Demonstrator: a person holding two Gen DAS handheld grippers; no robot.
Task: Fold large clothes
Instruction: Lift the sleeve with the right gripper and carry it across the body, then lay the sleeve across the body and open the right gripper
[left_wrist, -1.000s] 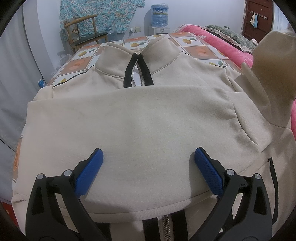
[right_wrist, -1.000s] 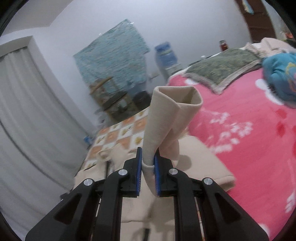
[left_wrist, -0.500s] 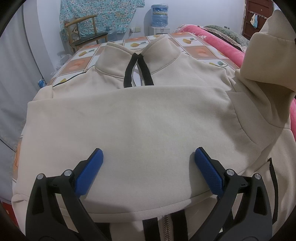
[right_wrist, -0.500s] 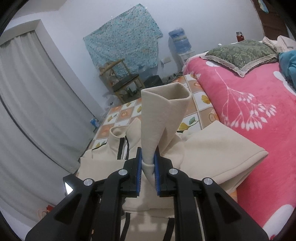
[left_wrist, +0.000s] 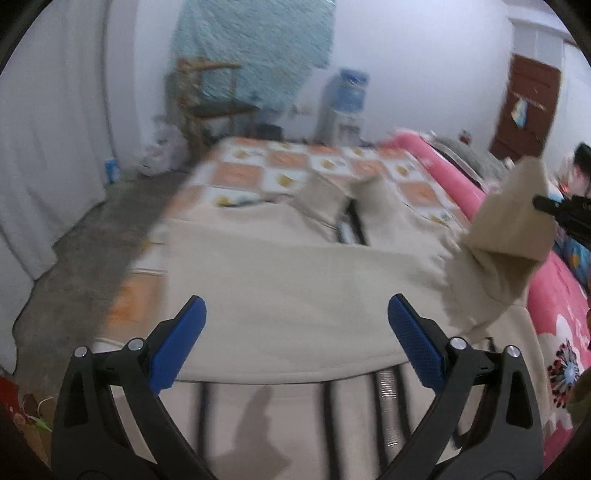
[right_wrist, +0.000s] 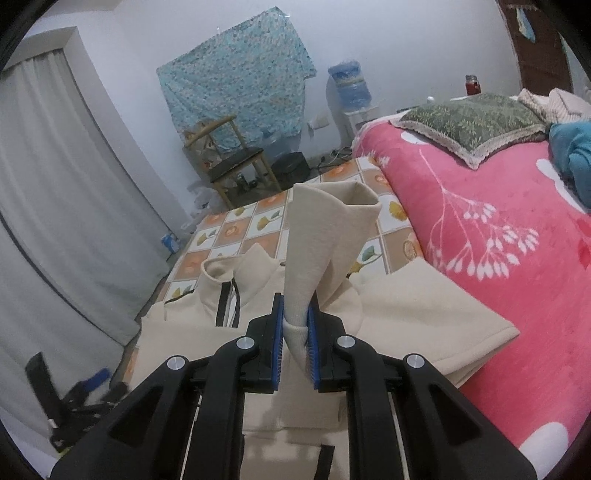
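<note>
A cream zip jacket (left_wrist: 295, 280) with black zipper trim lies flat on the checked sheet (left_wrist: 258, 173), its collar (right_wrist: 236, 280) at the far end. One sleeve lies folded across the chest. My right gripper (right_wrist: 295, 332) is shut on the cuff of the other sleeve (right_wrist: 328, 229), which stands up above the jacket's right side. In the left wrist view that raised sleeve (left_wrist: 513, 221) hangs at the right with the right gripper (left_wrist: 546, 206) behind it. My left gripper (left_wrist: 297, 332) is open and holds nothing, above the jacket's near hem. It shows blurred (right_wrist: 92, 387) at the right wrist view's lower left.
A pink flowered blanket (right_wrist: 498, 258) with a green pillow (right_wrist: 469, 122) lies right of the jacket. A wooden chair (right_wrist: 236, 162) and a water dispenser (right_wrist: 351, 92) stand by the far wall. Grey curtain (right_wrist: 55, 184) and bare floor (left_wrist: 92, 240) are on the left.
My left gripper has pulled back and up from the jacket, still open, and its view is now blurred. The right gripper has carried the gripped sleeve further over the jacket.
</note>
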